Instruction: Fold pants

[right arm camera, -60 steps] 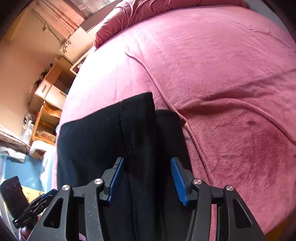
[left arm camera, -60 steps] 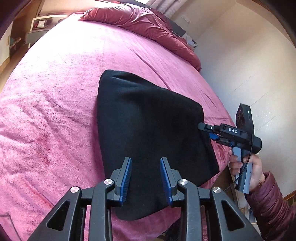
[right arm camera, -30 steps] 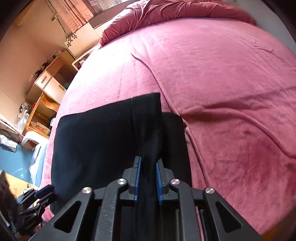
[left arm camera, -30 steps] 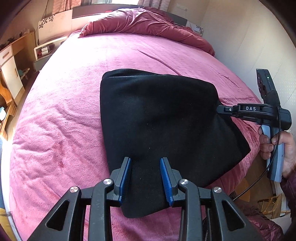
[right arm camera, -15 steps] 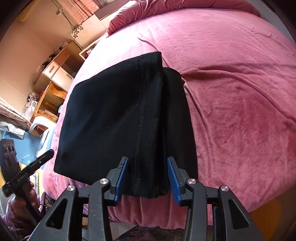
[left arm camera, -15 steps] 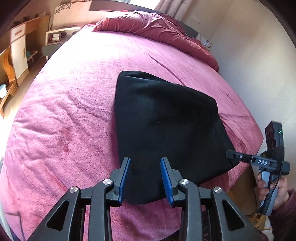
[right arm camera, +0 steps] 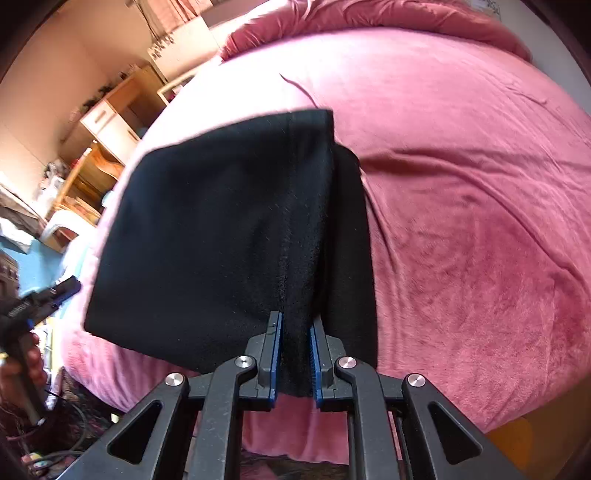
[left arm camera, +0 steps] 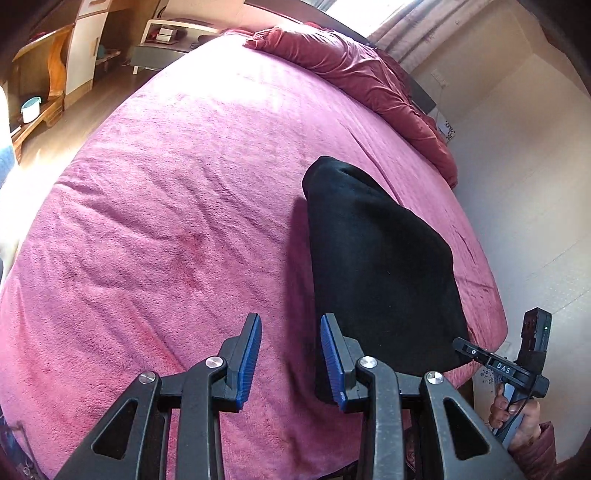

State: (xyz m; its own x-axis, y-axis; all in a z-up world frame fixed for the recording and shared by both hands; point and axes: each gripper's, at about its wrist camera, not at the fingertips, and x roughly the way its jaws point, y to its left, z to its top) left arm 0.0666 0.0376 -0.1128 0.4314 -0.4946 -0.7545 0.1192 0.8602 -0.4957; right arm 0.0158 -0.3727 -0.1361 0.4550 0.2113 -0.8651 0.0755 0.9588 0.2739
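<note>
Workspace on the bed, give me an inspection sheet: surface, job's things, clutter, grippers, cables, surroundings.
Surface: pink bedspread, lightly wrinkled.
Job's things: black pants, folded into a compact stack at the bed's near edge.
Clutter: bunched dark-red duvet at the far end.
Grippers: right gripper, jaws closing with the pants' near edge between them; left gripper, jaws apart over bare bedspread, beside the pants, nothing held.
Cables: a dark cable hangs from the right gripper's handle.
Surroundings: wooden shelving, white nightstand, curtains, pale wall.
</note>
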